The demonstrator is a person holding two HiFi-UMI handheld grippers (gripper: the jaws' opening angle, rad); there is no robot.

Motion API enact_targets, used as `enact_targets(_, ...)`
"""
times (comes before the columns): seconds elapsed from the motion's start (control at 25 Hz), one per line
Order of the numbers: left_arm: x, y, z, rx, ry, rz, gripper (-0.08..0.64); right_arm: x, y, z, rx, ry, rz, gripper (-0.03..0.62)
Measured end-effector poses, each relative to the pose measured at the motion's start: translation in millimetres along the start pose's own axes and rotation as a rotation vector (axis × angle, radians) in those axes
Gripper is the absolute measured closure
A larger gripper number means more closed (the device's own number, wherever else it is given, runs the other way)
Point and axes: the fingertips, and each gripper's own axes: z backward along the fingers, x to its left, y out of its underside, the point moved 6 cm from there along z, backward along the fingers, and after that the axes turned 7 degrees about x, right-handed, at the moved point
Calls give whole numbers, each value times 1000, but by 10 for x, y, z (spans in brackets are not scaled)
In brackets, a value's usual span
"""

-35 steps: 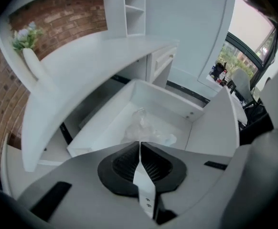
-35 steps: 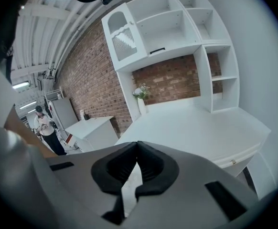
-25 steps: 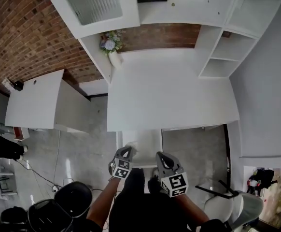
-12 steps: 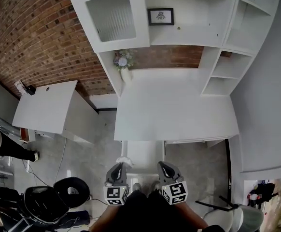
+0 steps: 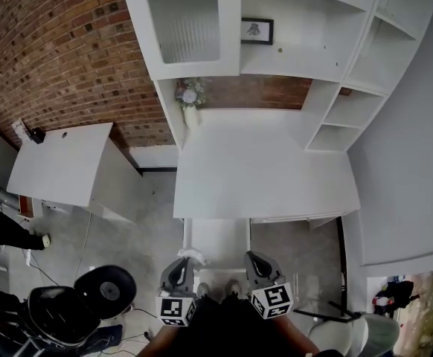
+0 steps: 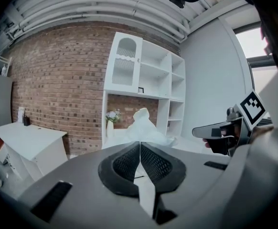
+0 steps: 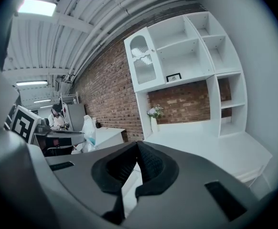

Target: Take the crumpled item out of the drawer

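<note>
Crumpled item (image 6: 144, 128): pinched in closed left gripper (image 6: 140, 144), drawn nearward off drawer (image 5: 220, 238); removal seemingly almost complete. Right gripper (image 7: 136, 147) closed, empty.

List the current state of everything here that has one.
drawer: pulled open.
left claw: shut on crumpled item.
crumpled item: pinched at its lower edge, held up.
right claw: shut, empty.
cabinet door: closed.

A flower vase (image 5: 191, 103) stands against brick wall (image 5: 60, 58).
</note>
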Motion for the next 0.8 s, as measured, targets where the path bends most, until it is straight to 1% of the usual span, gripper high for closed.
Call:
enact_targets(0.2, 137, -6, 4, -13, 27, -4, 531, 177, -48, -83, -6, 10, 6, 578)
enact_targets(0.36, 229, 16, 44, -28, 25, 8, 531, 292, -60, -113, -7, 13, 13, 578)
enact_targets(0.8, 257, 53, 122, -33, 43, 5, 531, 443, -51, -87, -16, 14, 21, 578)
